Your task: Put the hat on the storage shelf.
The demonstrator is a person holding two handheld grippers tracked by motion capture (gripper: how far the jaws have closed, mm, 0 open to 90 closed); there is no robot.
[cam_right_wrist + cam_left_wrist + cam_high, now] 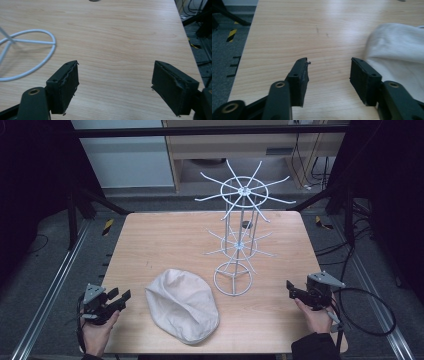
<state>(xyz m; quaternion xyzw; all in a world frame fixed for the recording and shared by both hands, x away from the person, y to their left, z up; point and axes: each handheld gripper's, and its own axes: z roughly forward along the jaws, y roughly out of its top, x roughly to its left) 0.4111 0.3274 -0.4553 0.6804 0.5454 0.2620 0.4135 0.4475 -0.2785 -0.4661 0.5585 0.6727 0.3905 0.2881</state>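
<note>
Left gripper (119, 299) and right gripper (292, 289) both wide open, empty, at near table (165, 235) corners. White flat cap (182, 305) lies near-left of white wire rack (239, 235).

Left tool (328, 75): jaws spread apart, nothing between them, positioned above the wooden surface (312, 37). White cloth cap (397, 55) lies just beside the right-hand jaw. Grey floor (224, 50) visible past the surface edge.
</note>
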